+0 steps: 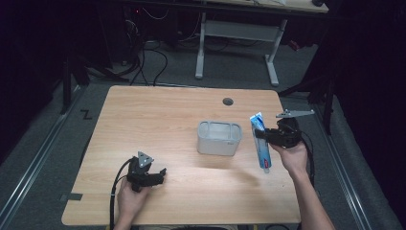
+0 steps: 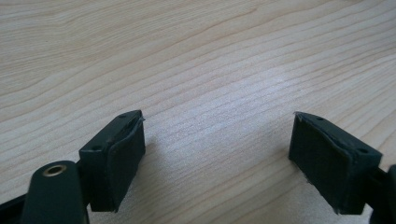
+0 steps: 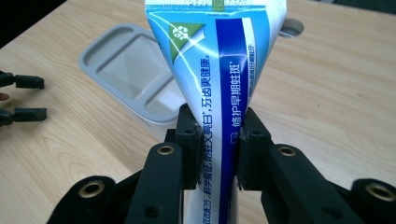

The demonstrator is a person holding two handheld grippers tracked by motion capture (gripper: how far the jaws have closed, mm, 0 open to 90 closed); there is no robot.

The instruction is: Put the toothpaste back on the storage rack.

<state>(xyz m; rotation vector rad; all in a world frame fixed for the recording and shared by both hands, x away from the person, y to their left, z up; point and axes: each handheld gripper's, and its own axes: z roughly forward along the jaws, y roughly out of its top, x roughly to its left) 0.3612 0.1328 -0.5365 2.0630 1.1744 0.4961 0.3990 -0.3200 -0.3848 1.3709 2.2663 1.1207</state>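
Toothpaste tube (image 3: 219, 70) clamped in right gripper (image 3: 218, 135) jaws beside grey container (image 1: 219, 138); left gripper (image 2: 217, 154) jaws open.

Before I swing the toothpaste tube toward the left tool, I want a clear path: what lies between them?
The grey container stands between the toothpaste tube and the left tool, slightly farther back; otherwise bare wooden table, per the high view.

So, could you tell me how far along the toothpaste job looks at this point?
Done: the right gripper is shut on the toothpaste tube and holds it off the table. In hand: carrying it beside the grey organiser. Left: placing it, probably into the organiser, whose compartments look empty. The left gripper rests open over bare wood.
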